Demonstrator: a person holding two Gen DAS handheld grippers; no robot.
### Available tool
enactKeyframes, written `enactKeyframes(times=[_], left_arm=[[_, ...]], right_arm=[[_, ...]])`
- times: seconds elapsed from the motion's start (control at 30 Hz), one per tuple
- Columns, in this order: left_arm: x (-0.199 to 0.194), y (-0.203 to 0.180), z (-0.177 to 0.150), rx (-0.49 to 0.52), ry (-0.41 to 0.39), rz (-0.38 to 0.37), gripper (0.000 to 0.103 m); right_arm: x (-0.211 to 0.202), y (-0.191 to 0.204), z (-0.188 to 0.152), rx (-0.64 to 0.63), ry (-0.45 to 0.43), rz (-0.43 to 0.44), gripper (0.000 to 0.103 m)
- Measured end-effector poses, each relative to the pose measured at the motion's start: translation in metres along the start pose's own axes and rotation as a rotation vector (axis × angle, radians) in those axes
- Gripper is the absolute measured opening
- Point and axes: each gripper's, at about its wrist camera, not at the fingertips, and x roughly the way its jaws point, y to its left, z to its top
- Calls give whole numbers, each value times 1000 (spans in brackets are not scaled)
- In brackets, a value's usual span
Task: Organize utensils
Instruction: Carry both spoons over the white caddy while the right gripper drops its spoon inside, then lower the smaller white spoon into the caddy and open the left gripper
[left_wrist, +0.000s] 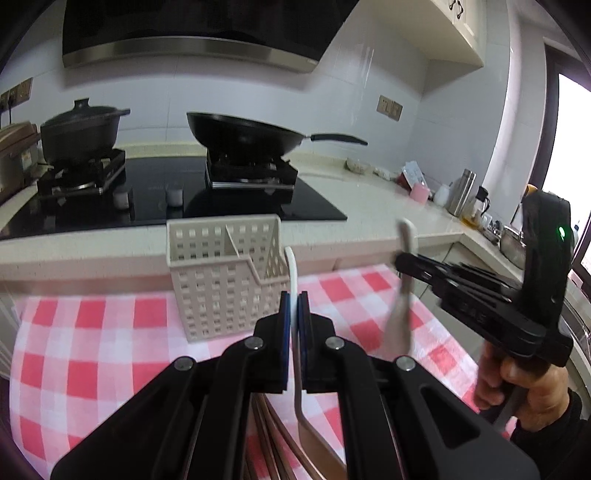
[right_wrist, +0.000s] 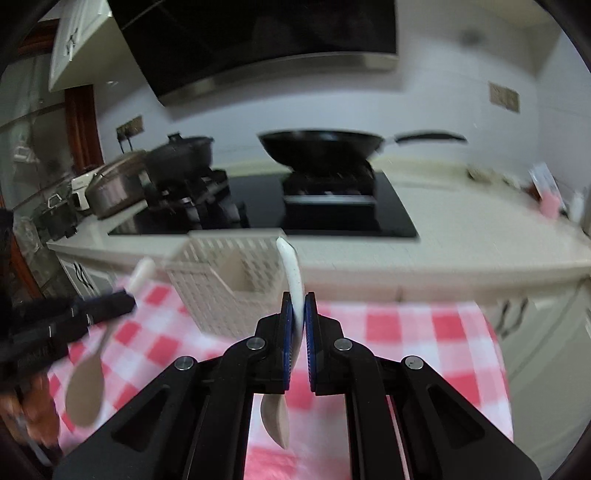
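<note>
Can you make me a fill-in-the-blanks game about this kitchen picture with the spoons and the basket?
1. The basket stands on a cloth checked in ____ and white.
2. The left gripper and the right gripper each hold a spoon by its ____ handle.
3. On the stove, the lidded pot sits on the burner to the ____ of the wok.

Missing words: pink; white; left

Left hand-held gripper (left_wrist: 294, 306) and right hand-held gripper (right_wrist: 298, 310) both clamped, raised.
</note>
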Motion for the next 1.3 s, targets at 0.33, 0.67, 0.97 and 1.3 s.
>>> enactKeyframes(times=[0.33, 0.67, 0.97, 1.3], left_arm=[[2, 22, 20, -21, -20, 12, 4], [16, 51, 23, -54, -5, 28, 4], [33, 54, 40, -56, -12, 25, 4], [80, 38, 96, -24, -65, 30, 4]], right_arm=[[73, 31, 68, 3, -77, 10, 8], [143, 35, 71, 33, -21, 4, 9], [143, 14, 47, 59, 30, -1, 23], [101, -15, 26, 49, 8, -50, 63]])
